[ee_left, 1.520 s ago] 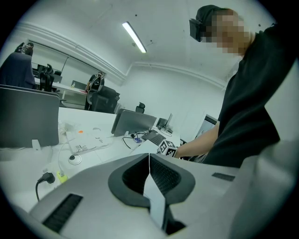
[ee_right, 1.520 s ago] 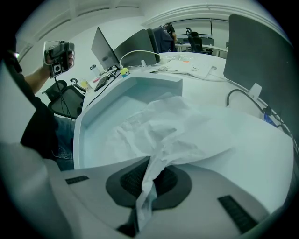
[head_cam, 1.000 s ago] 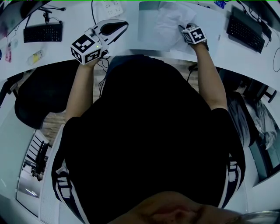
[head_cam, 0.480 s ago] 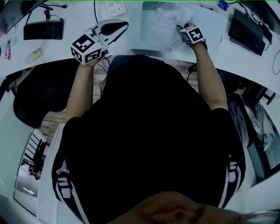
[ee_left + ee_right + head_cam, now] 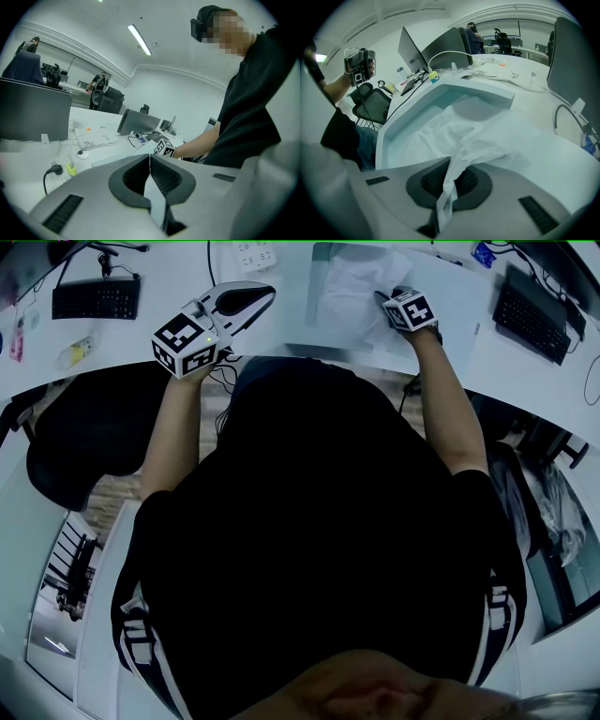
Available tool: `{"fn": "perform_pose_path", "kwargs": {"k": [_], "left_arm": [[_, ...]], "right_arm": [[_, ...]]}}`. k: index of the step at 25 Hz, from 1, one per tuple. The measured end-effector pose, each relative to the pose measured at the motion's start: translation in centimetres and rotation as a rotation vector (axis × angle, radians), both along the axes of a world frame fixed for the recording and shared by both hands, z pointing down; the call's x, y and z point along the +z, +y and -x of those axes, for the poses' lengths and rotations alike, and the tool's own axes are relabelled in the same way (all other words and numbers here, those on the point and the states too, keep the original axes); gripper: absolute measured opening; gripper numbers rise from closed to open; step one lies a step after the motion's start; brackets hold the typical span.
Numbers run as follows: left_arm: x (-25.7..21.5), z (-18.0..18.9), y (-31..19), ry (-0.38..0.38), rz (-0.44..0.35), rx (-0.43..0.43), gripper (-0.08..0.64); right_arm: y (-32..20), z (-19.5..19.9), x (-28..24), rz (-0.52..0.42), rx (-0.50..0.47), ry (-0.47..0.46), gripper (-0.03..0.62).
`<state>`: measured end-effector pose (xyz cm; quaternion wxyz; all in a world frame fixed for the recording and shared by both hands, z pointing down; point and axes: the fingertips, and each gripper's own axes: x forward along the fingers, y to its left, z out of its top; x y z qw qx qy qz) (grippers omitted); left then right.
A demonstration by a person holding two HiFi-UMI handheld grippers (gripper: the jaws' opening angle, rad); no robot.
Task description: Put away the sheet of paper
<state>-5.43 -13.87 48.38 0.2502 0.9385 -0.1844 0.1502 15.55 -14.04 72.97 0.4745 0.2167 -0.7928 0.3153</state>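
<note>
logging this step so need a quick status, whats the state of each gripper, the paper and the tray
left gripper: jaws shut on a thin pale strip
right gripper: jaws shut on the sheet of paper
sheet of paper: crumpled, one end pinched, the rest lying partly in the tray
tray: open-topped, paper inside

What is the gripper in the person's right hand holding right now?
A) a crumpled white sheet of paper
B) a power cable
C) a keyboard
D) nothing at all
A: in the right gripper view, the right gripper has its jaws closed on the crumpled sheet of paper, which trails into the white tray.
</note>
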Motion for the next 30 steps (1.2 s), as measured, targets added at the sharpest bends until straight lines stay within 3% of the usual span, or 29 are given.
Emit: {"fn": "perform_pose_path", "kwargs": {"k": [30], "left_arm": [[0.4,2.1,0.4,0.006,0.008,-0.028,0.026]], "right_arm": [[-1.1,6.3,-0.4,0.023,-0.062,-0.061,0.015]]}}
